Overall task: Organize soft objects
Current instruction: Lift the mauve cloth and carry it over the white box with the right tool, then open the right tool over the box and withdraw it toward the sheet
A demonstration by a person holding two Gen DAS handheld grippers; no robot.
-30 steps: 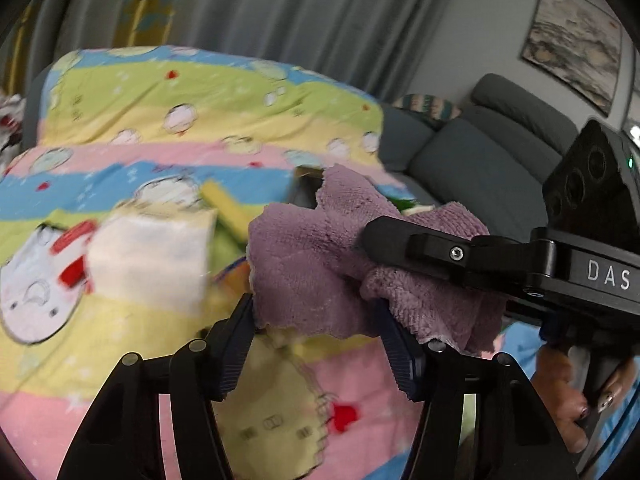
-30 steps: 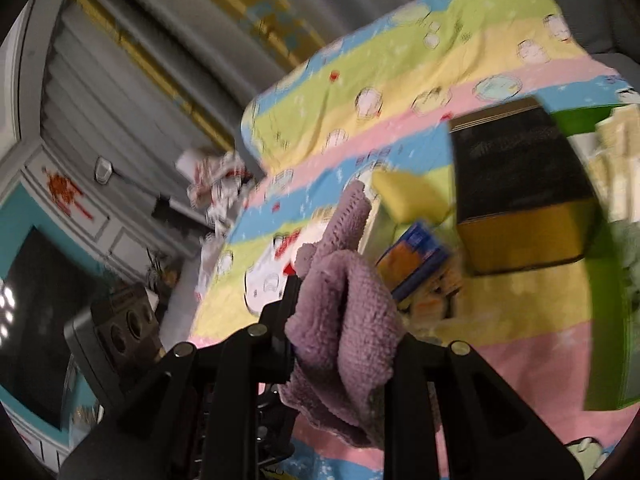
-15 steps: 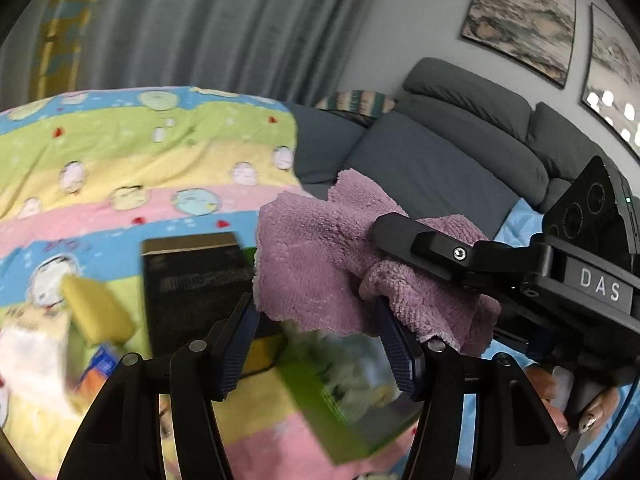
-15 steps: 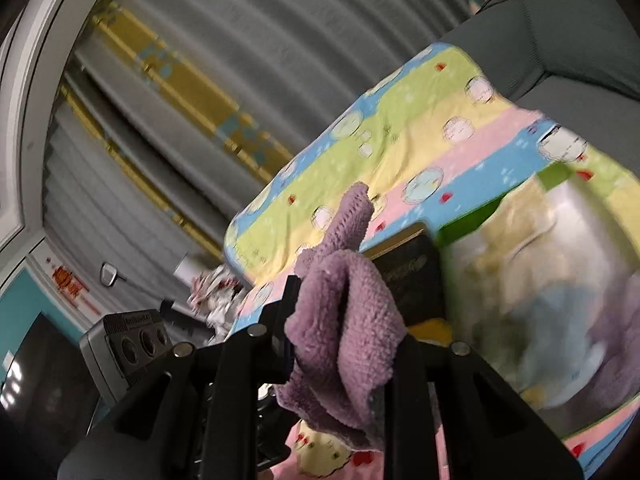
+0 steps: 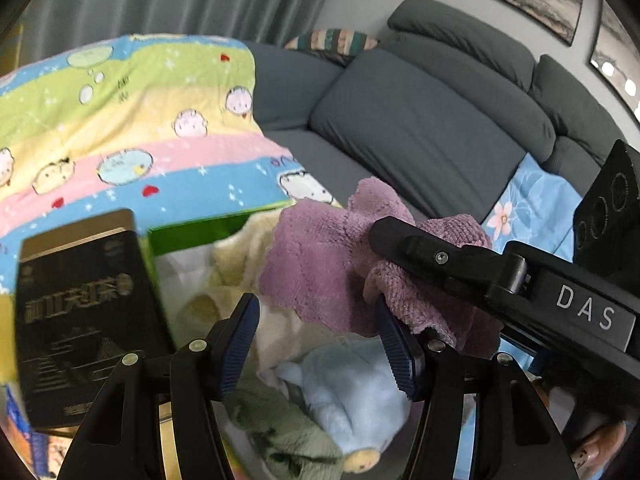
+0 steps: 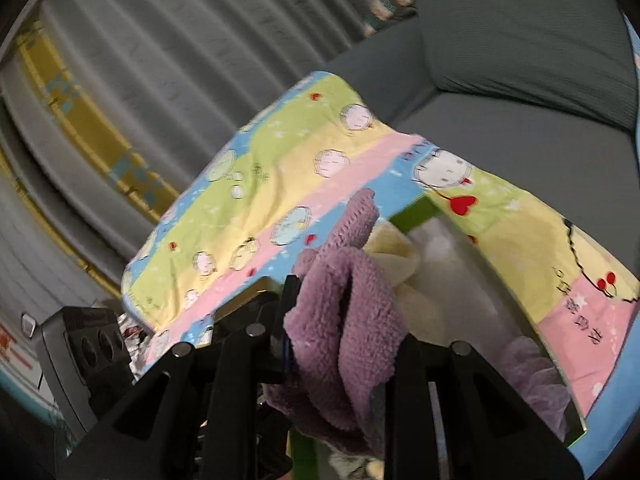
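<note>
While right claw (image 6: 344, 344) grips purple towel (image 6: 344, 320).

The right gripper (image 6: 344, 328) pinched a bunched purple cloth (image 6: 344, 320) above a green-rimmed box (image 6: 416, 206) holding cream fabric (image 6: 404, 272) (a purple puff (image 6: 532, 376) lay at its near end). A striped cartoon blanket (image 6: 280, 184) spread beneath, with a grey sofa (image 6: 520, 80) behind.
</note>
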